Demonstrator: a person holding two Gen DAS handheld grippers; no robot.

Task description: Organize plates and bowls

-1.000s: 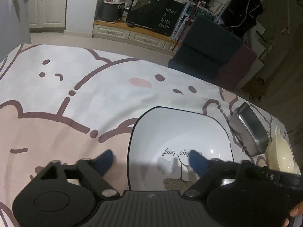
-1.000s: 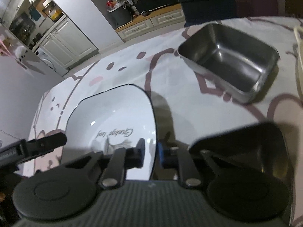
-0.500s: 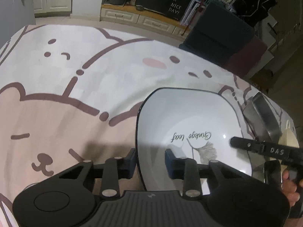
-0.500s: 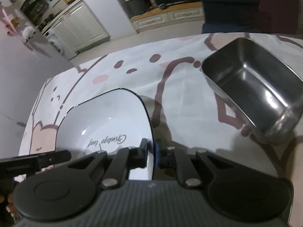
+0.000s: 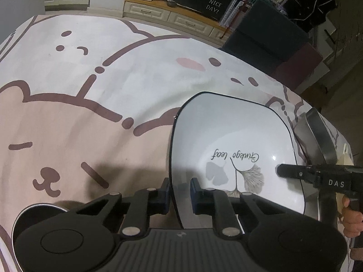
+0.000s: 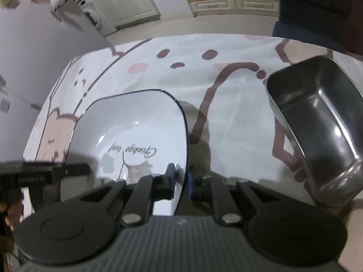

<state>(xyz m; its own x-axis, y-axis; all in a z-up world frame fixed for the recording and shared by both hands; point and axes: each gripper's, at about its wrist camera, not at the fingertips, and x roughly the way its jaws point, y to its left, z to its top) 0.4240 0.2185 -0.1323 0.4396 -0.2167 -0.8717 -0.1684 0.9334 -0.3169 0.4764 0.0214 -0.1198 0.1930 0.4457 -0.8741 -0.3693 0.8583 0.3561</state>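
White porcelain, the plate (image 5: 236,140) sits between both your grippers: your left gripper (image 5: 180,192) has just been closing over its left rim, while your right gripper (image 6: 182,181) pinches the opposite rim. Steel tray (image 6: 317,122) lies right of it.

we see dim indoor light, glints on the white plate (image 5: 238,136), soft shadows, fisheye-bent edges, and blurred right-view margins.
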